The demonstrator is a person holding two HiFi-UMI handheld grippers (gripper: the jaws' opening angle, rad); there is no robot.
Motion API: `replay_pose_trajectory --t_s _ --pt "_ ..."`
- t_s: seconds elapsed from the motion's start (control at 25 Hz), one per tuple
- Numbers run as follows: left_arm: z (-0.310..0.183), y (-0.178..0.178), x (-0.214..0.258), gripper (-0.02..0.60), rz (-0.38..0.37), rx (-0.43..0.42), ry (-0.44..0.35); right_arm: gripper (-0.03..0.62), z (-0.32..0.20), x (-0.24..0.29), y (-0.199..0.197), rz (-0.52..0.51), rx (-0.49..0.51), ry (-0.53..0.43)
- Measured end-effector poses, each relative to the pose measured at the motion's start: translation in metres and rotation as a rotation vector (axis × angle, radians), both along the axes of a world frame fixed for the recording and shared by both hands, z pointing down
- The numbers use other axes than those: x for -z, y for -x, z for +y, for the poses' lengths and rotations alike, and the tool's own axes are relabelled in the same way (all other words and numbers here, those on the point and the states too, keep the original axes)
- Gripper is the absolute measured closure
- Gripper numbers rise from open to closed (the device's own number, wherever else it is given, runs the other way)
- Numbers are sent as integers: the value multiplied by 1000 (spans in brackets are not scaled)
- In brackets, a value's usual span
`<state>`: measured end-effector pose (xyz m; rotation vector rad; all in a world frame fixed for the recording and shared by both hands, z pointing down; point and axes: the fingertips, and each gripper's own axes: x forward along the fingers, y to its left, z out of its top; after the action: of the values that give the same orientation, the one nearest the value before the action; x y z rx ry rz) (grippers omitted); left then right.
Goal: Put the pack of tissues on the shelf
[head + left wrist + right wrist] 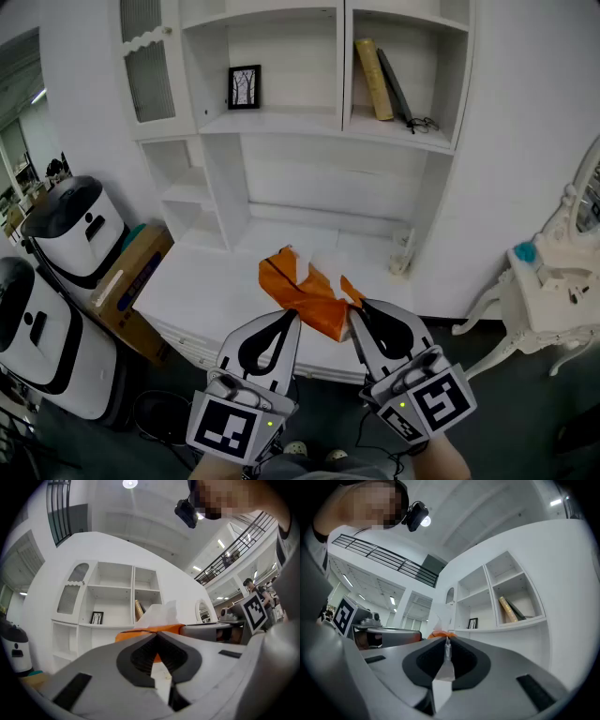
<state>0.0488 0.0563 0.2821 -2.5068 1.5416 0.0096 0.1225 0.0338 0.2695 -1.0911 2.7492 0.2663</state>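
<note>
The tissue pack (305,286) is orange, with a white tissue sticking out of its top. It hangs above the white desk top (211,281), in front of the white shelf unit (281,127). My left gripper (292,317) is shut on its near left edge. My right gripper (354,314) is shut on its near right edge. In the left gripper view the left gripper (157,633) has its jaws meeting on the orange pack (136,634). In the right gripper view the right gripper (447,638) pinches a thin flap of the pack (438,633).
The shelves hold a framed picture (244,86), leaning books (375,80) and a pair of glasses (424,123). A glass jar (403,251) stands on the desk at the right. White machines (70,225) and a cardboard box (131,277) stand left, an ornate white table (553,281) right.
</note>
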Motion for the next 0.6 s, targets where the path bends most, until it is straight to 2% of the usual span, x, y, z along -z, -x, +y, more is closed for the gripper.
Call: replay_pose_trajectory --t_s 0.16,0.32,0.44,0.6 --pt "-1 -1 -1 557 6 -12 0 563 -1 0 -2 2 -12 -7" --pt "-3 0 5 557 14 -17 -53 563 -1 0 -2 1 -17 -14" --pt "-4 -2 -2 557 8 -26 -11 563 -2 -1 -2 2 -19 -15" --pt "-4 -2 -3 557 10 -30 -13 563 -2 -1 -2 4 -24 -21"
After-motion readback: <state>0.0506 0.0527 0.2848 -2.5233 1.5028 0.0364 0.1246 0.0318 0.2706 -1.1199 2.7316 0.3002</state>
